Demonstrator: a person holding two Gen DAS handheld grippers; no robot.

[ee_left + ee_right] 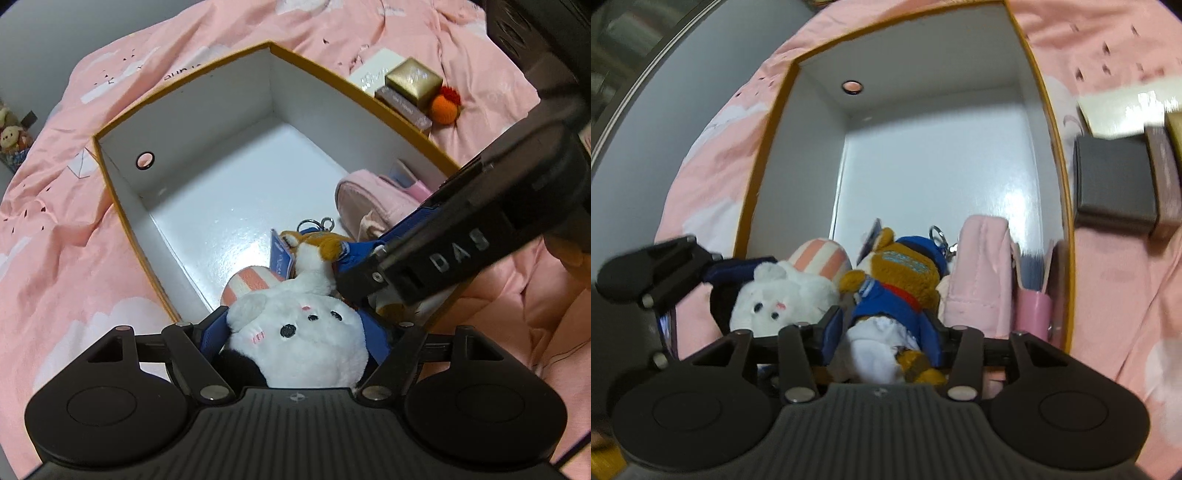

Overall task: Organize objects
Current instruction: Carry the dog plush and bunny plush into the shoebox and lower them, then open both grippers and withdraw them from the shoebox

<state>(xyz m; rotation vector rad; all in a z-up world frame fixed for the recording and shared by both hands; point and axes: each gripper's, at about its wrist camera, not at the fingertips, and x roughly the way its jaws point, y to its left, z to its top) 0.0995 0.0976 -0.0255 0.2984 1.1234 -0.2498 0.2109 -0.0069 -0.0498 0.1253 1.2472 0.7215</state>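
Observation:
A white-lined box with an orange rim (pixel 184 77) lies on the pink bed. My left gripper (pixel 295 332) is shut on a white plush bunny (pixel 299 336) with a pink striped ear, at the box's near end. My right gripper (pixel 882 328) is shut on a brown plush toy in a blue outfit (pixel 886 295), right beside the bunny (pixel 775 299). The right gripper (pixel 443 251) shows in the left wrist view, reaching in from the right. A pink pouch (pixel 979 280) stands in the box next to the brown plush.
Outside the box on the pink duvet (pixel 55 240) lie a gold box (pixel 413 79) stacked on flat boxes, an orange knitted ball (pixel 445 107), and a dark grey box (pixel 1115 184). A pink cup and cards (pixel 1034 288) sit in the box corner.

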